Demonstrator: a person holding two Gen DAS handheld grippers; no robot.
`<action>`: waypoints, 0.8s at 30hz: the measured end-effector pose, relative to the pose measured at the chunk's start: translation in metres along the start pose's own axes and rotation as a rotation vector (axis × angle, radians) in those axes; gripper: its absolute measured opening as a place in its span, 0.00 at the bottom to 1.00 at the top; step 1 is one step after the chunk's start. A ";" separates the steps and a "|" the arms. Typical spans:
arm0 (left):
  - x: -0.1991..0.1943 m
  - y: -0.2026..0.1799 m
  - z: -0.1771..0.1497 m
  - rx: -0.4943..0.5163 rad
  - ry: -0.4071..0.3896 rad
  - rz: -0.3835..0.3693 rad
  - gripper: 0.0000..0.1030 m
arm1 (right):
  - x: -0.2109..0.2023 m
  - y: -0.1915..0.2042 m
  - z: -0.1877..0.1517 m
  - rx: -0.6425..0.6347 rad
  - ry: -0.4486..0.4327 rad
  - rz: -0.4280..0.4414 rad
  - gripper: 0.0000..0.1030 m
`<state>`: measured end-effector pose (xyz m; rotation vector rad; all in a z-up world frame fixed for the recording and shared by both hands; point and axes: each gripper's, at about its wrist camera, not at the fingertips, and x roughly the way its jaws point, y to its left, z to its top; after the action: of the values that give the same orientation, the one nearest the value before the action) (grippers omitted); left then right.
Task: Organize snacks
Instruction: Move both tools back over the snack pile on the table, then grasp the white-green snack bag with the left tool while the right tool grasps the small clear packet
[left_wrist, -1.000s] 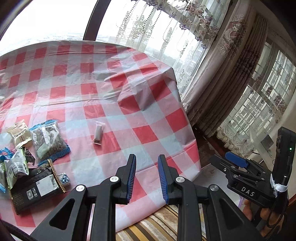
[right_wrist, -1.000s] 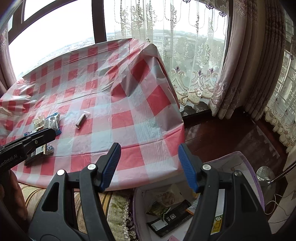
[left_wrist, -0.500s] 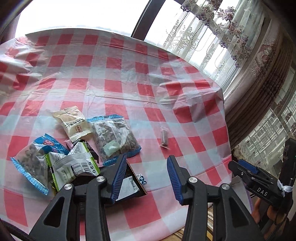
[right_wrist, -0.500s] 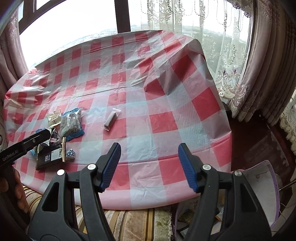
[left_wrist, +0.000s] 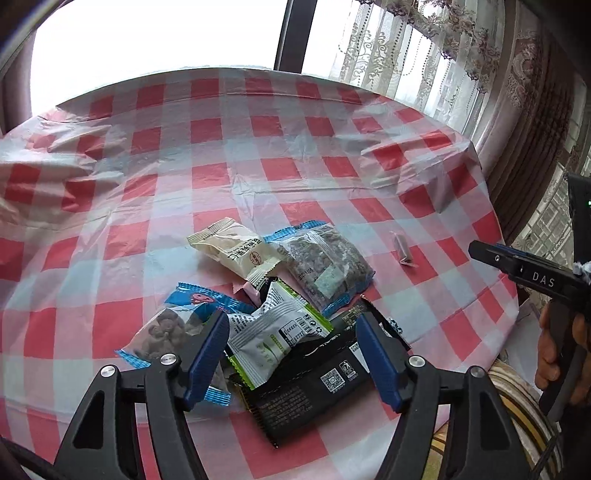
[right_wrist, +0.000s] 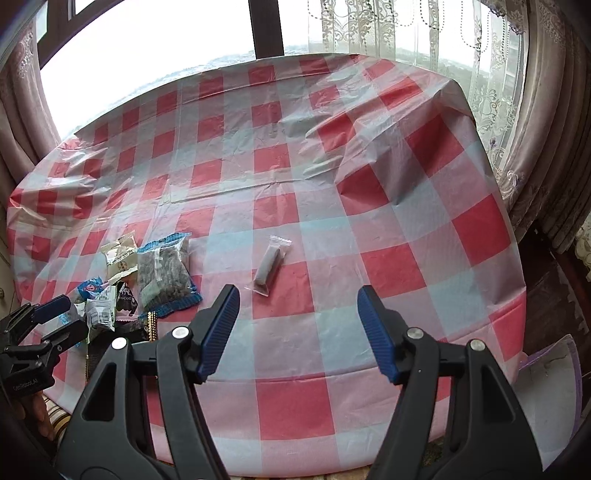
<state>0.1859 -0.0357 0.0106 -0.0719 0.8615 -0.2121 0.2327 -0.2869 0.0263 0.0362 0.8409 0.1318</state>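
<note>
Where lace curtains (right_wrist: 491, 92) fill the upper right, a red-checked tablecloth (right_wrist: 295, 177) covers the table.
Left gripper (left_wrist: 291, 354) opening over snack packets (left_wrist: 280, 291); right gripper (right_wrist: 297, 328) apart, empty.

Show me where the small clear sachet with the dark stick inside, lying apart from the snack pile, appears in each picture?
Left wrist view: the small clear sachet lies right of centre, to the right of the snack pile.
Right wrist view: the same sachet lies near the centre, just beyond the open tongs.
Shared landmark: the clear blue-edged bag of dark bits, to the left of the sachet in both.
</note>
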 end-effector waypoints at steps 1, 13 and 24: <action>0.003 0.001 -0.001 0.025 0.018 0.005 0.71 | 0.004 0.003 0.001 -0.004 0.003 0.002 0.67; 0.027 -0.005 -0.001 0.293 0.066 0.074 0.70 | 0.046 0.012 0.007 0.020 0.042 0.017 0.67; 0.047 0.002 0.008 0.203 0.086 -0.031 0.41 | 0.078 0.021 0.011 0.006 0.069 -0.011 0.67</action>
<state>0.2224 -0.0440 -0.0195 0.1139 0.9202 -0.3327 0.2898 -0.2555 -0.0222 0.0329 0.9099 0.1209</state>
